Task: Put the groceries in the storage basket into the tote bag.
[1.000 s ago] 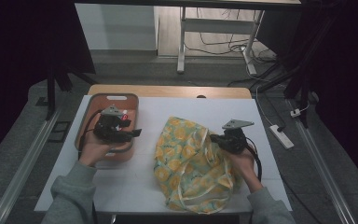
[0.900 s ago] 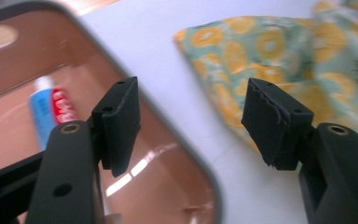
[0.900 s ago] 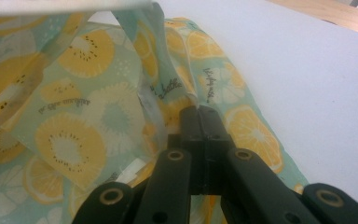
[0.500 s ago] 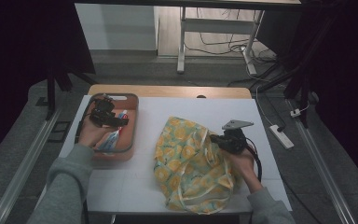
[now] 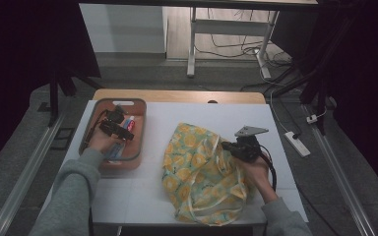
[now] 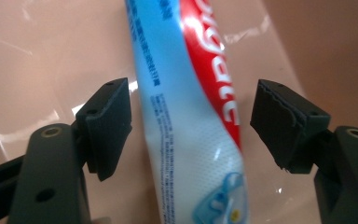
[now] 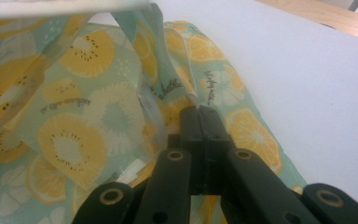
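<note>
Left gripper (image 6: pixel 193 126) is poised inside the pink tray (image 5: pixel 136 152), at the table's (image 5: pixel 206 113) 9 o'clock side. Its jaws are standing apart, straddling a toothpaste tube (image 6: pixel 191 116) without touching it; judged, this spacing is set for closing across the tube's width. The tube is lying flat on the tray floor, running from 12 toward 6 o'clock in the left gripper view. It is showing a white and pale blue body with fine print, a red band along its 3 o'clock edge and a blue graphic near the bottom.

Right gripper (image 7: pixel 200 114) is pressing its jaws together on a fold of the citrus-print fabric bag (image 5: pixel 202 177), at the bag's 3 o'clock edge, probably keeping the mouth lifted to receive items.
</note>
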The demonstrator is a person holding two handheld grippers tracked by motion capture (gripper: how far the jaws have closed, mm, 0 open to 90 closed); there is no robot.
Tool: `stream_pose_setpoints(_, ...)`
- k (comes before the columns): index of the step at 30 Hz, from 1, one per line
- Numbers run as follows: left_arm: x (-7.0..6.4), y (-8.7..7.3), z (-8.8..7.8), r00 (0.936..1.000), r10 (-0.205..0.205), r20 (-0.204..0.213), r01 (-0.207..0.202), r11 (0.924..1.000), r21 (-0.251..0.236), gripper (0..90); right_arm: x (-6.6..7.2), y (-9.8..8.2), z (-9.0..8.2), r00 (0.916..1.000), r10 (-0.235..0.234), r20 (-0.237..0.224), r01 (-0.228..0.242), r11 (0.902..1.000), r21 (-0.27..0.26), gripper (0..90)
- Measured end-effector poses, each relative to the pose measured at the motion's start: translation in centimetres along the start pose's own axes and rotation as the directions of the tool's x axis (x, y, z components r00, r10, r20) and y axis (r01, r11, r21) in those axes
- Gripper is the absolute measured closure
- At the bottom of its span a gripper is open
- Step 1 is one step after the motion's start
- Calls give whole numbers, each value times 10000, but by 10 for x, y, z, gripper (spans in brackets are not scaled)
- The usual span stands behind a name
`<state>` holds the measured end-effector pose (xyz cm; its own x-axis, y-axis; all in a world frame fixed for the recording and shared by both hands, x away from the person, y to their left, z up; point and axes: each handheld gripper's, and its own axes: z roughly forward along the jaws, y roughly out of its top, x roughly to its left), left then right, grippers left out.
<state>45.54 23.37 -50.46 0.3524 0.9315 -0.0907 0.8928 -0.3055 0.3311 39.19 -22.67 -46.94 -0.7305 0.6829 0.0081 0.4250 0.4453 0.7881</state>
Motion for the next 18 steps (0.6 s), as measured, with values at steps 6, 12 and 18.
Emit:
stream_pose_setpoints(6, 5, -2, 4, 9996, -170, 208, 169, 9998, 38, 403, 0, 0, 1, 10000, -16, 9, 16, 10000, 80, 900)
stream_pose_setpoints(12, 13, -3, 1, 9973, -615, 390, 613, 9981, 64, 515, 0, -1, 1, 10000, -30, 49, 30, 10000, 90, 900)
stream_pose_setpoints(18, 23, -6, -5, 9918, -971, 829, 989, 9950, -170, 715, -1, -1, 0, 10000, 4, 88, -5, 10000, 73, 900)
